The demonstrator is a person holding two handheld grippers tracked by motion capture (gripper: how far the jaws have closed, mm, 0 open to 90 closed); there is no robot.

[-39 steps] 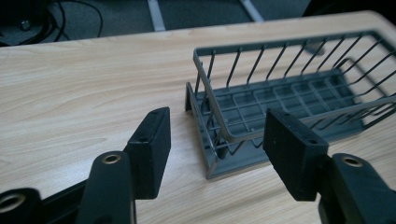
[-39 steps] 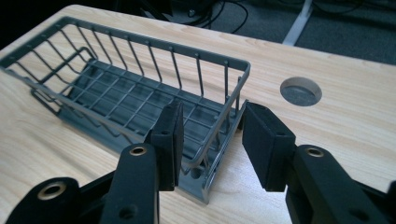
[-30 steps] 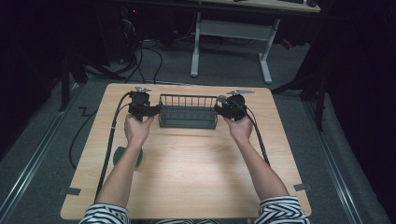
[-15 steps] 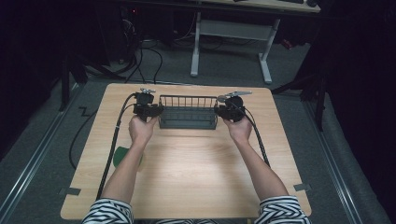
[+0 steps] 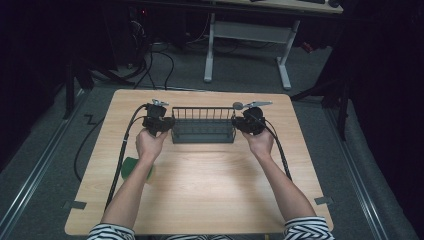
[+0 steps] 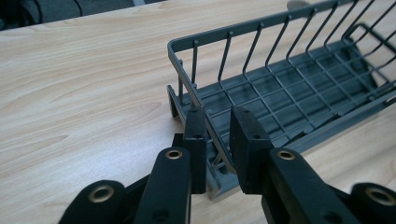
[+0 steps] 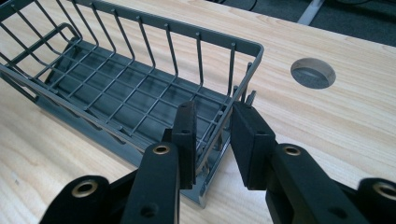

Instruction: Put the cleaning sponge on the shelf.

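Observation:
A dark grey wire basket [image 5: 203, 129] stands on the wooden table [image 5: 210, 185], toward its far side. My left gripper [image 5: 169, 125] is at the basket's left end. Its jaws have just been closing and straddle the end wall's rim [image 6: 212, 135], with a little gap still showing at the pads [image 6: 195, 133]. My right gripper [image 5: 237, 124] is at the right end. Its jaws have just closed on that end wall [image 7: 219, 126], one pad [image 7: 186, 135] inside the basket and the other outside. The basket [image 7: 116, 88] holds nothing.
A green round thing [image 5: 131, 167] lies at the table's left edge under the left forearm. A round cable hole [image 7: 313, 73] sits in the tabletop just beyond the basket's right end. Black cables [image 5: 122, 150] trail from both grippers. A white desk frame [image 5: 210, 55] stands beyond the table.
Both hands stay at the basket's ends. The grippers have settled slightly nearer and closer onto the end walls. The basket has not moved.

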